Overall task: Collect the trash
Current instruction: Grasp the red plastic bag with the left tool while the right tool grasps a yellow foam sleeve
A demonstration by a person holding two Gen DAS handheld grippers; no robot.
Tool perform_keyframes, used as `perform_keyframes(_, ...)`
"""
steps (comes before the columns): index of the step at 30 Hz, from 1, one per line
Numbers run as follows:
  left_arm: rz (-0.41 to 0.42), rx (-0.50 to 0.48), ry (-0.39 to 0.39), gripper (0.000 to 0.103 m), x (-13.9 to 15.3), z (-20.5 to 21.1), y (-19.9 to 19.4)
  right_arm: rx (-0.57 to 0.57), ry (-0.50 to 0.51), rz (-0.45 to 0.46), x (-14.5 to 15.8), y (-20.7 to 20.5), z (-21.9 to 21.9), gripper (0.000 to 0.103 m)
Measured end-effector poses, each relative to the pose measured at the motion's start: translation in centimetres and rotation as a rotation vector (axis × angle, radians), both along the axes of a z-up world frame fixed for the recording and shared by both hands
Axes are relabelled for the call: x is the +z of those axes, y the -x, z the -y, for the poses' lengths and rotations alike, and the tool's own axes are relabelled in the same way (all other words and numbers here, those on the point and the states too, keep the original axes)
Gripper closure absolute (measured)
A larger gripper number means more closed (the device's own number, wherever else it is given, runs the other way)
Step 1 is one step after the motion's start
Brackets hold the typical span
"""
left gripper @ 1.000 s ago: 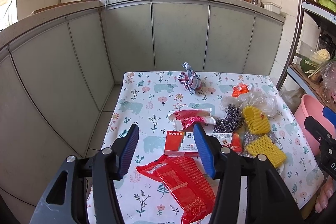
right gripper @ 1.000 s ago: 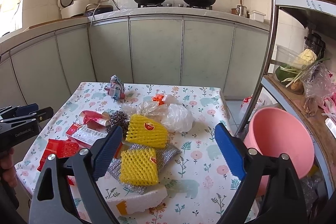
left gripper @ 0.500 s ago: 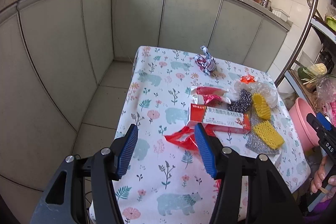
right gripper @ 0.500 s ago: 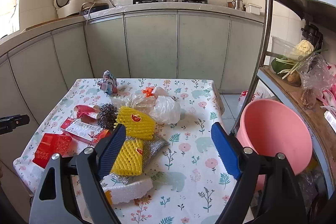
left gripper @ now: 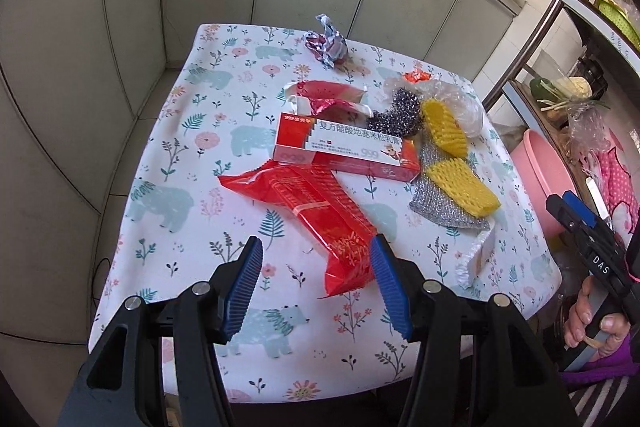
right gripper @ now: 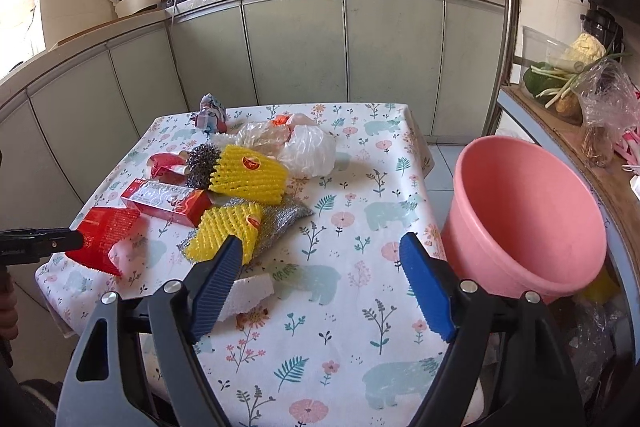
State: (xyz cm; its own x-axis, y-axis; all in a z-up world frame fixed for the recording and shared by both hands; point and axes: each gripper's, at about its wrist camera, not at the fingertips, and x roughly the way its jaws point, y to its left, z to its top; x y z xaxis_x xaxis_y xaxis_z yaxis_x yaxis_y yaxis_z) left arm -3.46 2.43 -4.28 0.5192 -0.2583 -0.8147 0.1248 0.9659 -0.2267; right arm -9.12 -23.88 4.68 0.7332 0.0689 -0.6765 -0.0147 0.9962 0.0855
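Trash heaped on the left and middle of the floral-cloth surface [right gripper: 352,311]; both grippers poised over the near edge, nothing held.

Left gripper [left gripper: 316,275]: jaws moderately wide, empty, above the near end of the red plastic wrapper [left gripper: 320,211]. Beyond that wrapper, a red-and-white carton [left gripper: 344,147] lying flat, touching a crumpled red-white packet [left gripper: 328,99] behind. Foil wrapper [left gripper: 326,41] alone near the far edge. Further right, steel wool ball [right gripper: 202,163], two yellow foam nets [right gripper: 250,173] on a silver scouring cloth [right gripper: 284,215], clear plastic bags [right gripper: 304,147] behind. White foam piece [right gripper: 248,293] partly hidden by the right gripper's near finger. Right gripper [right gripper: 320,275]: jaws wide and closing, only bare cloth between. Pink basin [right gripper: 528,211] off the right edge, beside a metal rack [right gripper: 508,27] holding vegetables.
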Motion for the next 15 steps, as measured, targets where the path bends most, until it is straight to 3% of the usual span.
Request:
perform_keyframes(4, -0.020, -0.001, -0.036, 0.055, -0.7, 0.8, -0.4, 0.038, -0.025, -0.018, -0.6, 0.1, -0.3, 0.022)
perform_keyframes(6, -0.031, 0.006, -0.028, 0.063, -1.0, 0.6, -0.4, 0.057, -0.043, -0.027, -0.7, -0.1, -0.7, 0.022)
perform_keyframes(7, -0.034, 0.008, -0.024, 0.077, -1.2, 0.4, -0.5, 0.067, -0.055, -0.032, -0.8, -0.4, -0.9, 0.022)
perform_keyframes(8, -0.039, 0.008, -0.020, 0.081, -1.3, 0.3, -0.4, 0.078, -0.069, -0.037, -0.9, -0.6, -1.2, 0.022)
perform_keyframes(11, -0.026, 0.012, -0.024, 0.090, -1.2, -0.1, -0.1, 0.121, -0.096, -0.053, -1.2, -1.7, -2.5, 0.022)
perform_keyframes(15, 0.006, 0.002, -0.030, 0.094, -0.2, -0.5, 0.4, 0.157, -0.136, -0.090, -2.0, -3.5, -3.5, 0.022)
